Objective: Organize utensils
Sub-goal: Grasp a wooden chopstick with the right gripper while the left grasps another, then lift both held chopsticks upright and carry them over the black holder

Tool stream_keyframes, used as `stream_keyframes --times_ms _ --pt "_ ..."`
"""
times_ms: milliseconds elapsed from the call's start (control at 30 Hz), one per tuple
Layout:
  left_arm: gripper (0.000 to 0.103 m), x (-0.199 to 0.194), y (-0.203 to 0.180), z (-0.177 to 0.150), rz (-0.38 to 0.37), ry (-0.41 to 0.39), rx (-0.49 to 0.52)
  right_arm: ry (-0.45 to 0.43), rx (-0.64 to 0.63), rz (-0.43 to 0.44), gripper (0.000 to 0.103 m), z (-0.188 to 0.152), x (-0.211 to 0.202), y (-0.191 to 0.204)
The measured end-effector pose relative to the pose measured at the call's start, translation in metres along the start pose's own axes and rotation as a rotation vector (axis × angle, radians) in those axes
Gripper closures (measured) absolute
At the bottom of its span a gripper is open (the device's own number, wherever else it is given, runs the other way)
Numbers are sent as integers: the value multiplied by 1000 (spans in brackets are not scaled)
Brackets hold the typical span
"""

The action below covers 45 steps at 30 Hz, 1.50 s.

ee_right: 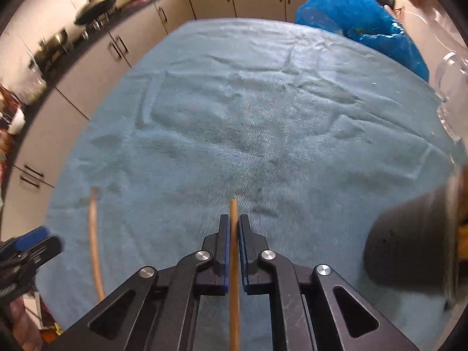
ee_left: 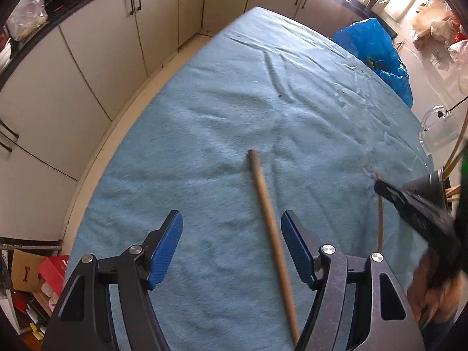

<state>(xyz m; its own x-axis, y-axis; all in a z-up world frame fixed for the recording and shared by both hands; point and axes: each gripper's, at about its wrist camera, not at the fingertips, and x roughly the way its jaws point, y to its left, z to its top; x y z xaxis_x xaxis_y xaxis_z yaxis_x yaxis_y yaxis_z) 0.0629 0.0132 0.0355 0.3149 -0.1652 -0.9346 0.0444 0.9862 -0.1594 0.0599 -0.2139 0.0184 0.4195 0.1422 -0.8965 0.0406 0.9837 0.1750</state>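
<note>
Teal tablecloth (ee_left: pixel 204 122), left gripper (ee_left: pixel 231 242) wide open above wooden stick (ee_left: pixel 270 228), right gripper (ee_right: pixel 233 235) clamping thin stick (ee_right: pixel 234 263) pointing forward

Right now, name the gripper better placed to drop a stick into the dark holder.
Right. The right gripper is shut on a thin stick beside the dark holder; the left gripper is open, empty.

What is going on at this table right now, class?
A person is sorting long wooden utensils on a table covered with a blue cloth, holding a pair of tongs in each hand. The right tongs are shut on a thin wooden stick, close to a dark holder at the right. The left tongs are open over a thicker wooden handle that lies on the cloth, not gripped. A clear glass jug stands at the table's far right.
</note>
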Motion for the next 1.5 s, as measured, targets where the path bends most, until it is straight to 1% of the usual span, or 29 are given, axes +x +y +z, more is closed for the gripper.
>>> stream_keyframes --times_ms 167,267,367,500,600,667,700,733,767,800,833,867,900,933,967,1033,1133,1233,1333,1400,1500 --pt "34 28 -15 17 26 61 -1 -94 0 41 97 -21 -38 3" --pt "34 38 -17 22 39 81 -16 -118 -2 53 97 -31 -48 0" --pt "34 46 -18 25 69 93 -38 -129 5 69 97 -36 -50 -4" --pt "31 49 -22 30 106 89 -59 -128 23 87 97 -39 -47 -13" --pt "31 55 -26 36 154 86 -75 -127 32 99 97 -40 -43 -17" --pt "31 58 -28 39 180 73 -86 -129 38 106 97 -41 -43 -18" --pt "31 59 -30 40 205 63 -89 -129 40 110 97 -42 -44 -20" --pt "35 61 -33 42 221 54 -90 -131 39 114 97 -43 -45 -20" --pt "42 61 -36 42 222 35 -85 -133 36 114 97 -44 -45 -19" --pt "46 60 -38 43 222 29 -78 -134 35 113 97 -45 -46 -19" --pt "56 60 -42 42 224 20 -69 -134 36 114 97 -46 -46 -20" --pt "69 60 -44 42 226 12 -63 -133 39 119 97 -47 -46 -20" --pt "76 59 -48 41 226 4 -50 -133 42 122 97 -48 -46 -21" --pt "91 59 -51 39 225 1 -41 -135 46 122 97 -49 -47 -21" --pt "95 59 -53 37 225 -2 -35 -136 50 124 97 -51 -47 -22" --pt "95 58 -54 34 200 -8 -39 -141 58 131 97 -53 -48 -24" --pt "96 52 -51 25 123 -15 -40 -156 73 133 97 -57 -54 -26" --pt "96 34 -51 16 73 -67 -8 -182 86 128 97 -61 -62 -29" --pt "96 5 -55 5 30 -136 21 -230 96 132 97 -66 -77 -30" --pt "96 -13 -58 2 -2 -171 39 -276 94 134 97 -71 -91 -28" --pt "96 -34 -62 -5 -14 -224 64 -342 91 131 97 -77 -111 -26"
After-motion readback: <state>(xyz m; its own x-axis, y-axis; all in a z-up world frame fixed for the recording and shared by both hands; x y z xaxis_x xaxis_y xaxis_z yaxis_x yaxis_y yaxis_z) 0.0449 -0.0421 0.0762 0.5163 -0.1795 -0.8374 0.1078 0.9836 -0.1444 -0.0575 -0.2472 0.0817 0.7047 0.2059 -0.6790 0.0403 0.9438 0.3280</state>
